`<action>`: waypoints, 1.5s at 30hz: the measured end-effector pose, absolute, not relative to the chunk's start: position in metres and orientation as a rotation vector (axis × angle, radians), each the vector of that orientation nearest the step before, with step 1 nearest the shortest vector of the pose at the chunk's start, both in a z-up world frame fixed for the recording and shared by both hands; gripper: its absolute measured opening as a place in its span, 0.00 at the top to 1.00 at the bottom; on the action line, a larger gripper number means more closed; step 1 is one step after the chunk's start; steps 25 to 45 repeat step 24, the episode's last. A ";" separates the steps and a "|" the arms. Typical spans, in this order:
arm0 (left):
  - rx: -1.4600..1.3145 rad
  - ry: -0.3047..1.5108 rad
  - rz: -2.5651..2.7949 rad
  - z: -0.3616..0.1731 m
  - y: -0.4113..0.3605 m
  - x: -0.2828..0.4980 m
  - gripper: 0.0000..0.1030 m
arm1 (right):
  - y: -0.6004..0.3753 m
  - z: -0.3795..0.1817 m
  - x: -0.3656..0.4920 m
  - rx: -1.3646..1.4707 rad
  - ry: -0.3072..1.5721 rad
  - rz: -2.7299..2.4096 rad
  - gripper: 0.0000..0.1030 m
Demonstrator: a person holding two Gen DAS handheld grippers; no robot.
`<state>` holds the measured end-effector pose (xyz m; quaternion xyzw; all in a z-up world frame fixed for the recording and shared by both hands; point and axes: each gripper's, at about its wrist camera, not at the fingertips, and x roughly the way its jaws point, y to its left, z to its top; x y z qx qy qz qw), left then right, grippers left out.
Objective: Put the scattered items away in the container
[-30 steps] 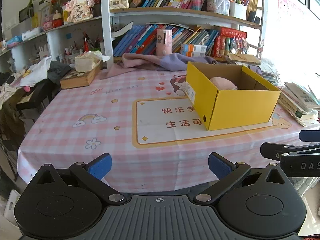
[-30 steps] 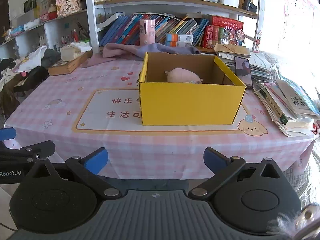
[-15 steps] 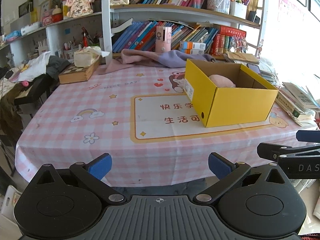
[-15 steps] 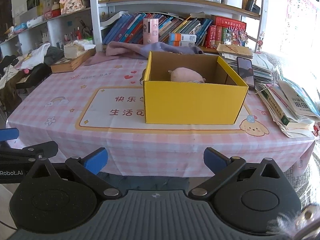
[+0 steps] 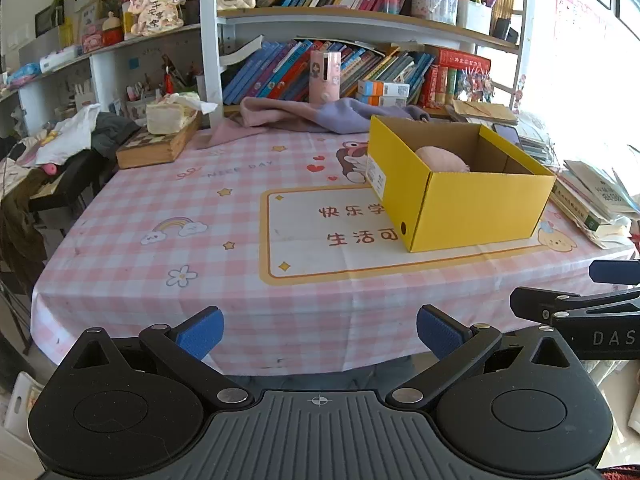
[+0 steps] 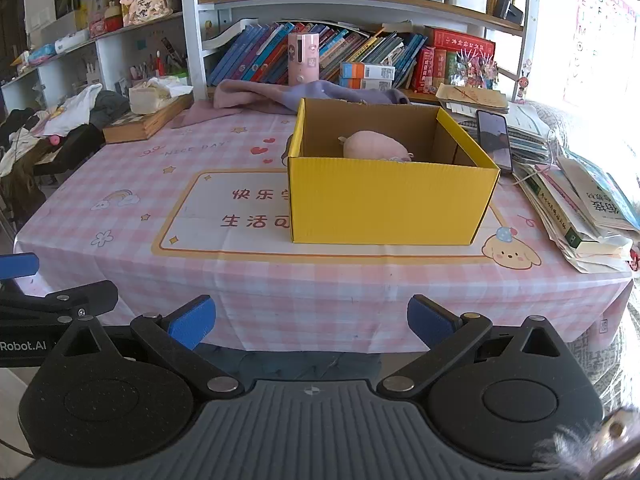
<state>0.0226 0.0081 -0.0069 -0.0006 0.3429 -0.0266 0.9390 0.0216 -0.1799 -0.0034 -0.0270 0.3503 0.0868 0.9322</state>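
Note:
A yellow cardboard box (image 5: 480, 204) (image 6: 388, 200) stands open on the pink checked tablecloth, right of centre. A pink soft item (image 5: 442, 159) (image 6: 374, 146) lies inside it. My left gripper (image 5: 318, 330) is open and empty, held off the table's near edge. My right gripper (image 6: 310, 320) is open and empty, also off the near edge, facing the box. Each gripper shows at the side of the other's view: the right one in the left wrist view (image 5: 580, 308), the left one in the right wrist view (image 6: 52, 304).
A purple and pink cloth (image 5: 316, 114) lies at the table's back edge below the bookshelf. A wooden box with a tissue pack (image 5: 160, 140) sits back left. Stacked books and papers (image 6: 580, 208) and a phone (image 6: 494, 140) lie right of the box.
Both grippers have drawn back and risen slightly from the table; the box looks a little farther away. Both stay open.

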 end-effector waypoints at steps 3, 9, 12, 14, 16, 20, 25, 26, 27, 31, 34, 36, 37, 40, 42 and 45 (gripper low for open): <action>-0.001 0.701 -0.054 -0.007 0.008 0.023 0.00 | -0.180 -0.004 0.021 -0.056 0.718 0.179 0.00; -0.001 0.701 -0.053 -0.007 0.008 0.023 0.00 | -0.181 -0.006 0.021 -0.052 0.725 0.181 0.00; -0.004 0.703 -0.051 -0.008 0.008 0.023 0.00 | -0.181 -0.006 0.021 -0.053 0.725 0.183 0.00; -0.006 0.704 -0.051 -0.008 0.009 0.023 0.00 | -0.181 -0.006 0.021 -0.053 0.726 0.183 0.00; -0.006 0.704 -0.053 -0.008 0.009 0.023 0.00 | -0.181 -0.006 0.022 -0.054 0.726 0.185 0.00; -0.003 0.698 -0.055 -0.008 0.010 0.021 0.00 | -0.180 -0.006 0.021 -0.053 0.726 0.184 0.00; -0.016 0.695 -0.056 -0.008 0.013 0.022 0.00 | -0.180 -0.006 0.022 -0.053 0.726 0.184 0.00; -0.016 0.695 -0.056 -0.008 0.013 0.022 0.00 | -0.180 -0.006 0.022 -0.053 0.726 0.184 0.00; -0.016 0.695 -0.056 -0.008 0.013 0.022 0.00 | -0.180 -0.006 0.022 -0.053 0.726 0.184 0.00; -0.016 0.695 -0.056 -0.008 0.013 0.022 0.00 | -0.180 -0.006 0.022 -0.053 0.726 0.184 0.00; -0.016 0.695 -0.056 -0.008 0.013 0.022 0.00 | -0.180 -0.006 0.022 -0.053 0.726 0.184 0.00; -0.016 0.695 -0.056 -0.008 0.013 0.022 0.00 | -0.180 -0.006 0.022 -0.053 0.726 0.184 0.00; -0.016 0.695 -0.056 -0.008 0.013 0.022 0.00 | -0.180 -0.006 0.022 -0.053 0.726 0.184 0.00; -0.016 0.695 -0.056 -0.008 0.013 0.022 0.00 | -0.180 -0.006 0.022 -0.053 0.726 0.184 0.00; -0.016 0.695 -0.056 -0.008 0.013 0.022 0.00 | -0.180 -0.006 0.022 -0.053 0.726 0.184 0.00; -0.016 0.695 -0.056 -0.008 0.013 0.022 0.00 | -0.180 -0.006 0.022 -0.053 0.726 0.184 0.00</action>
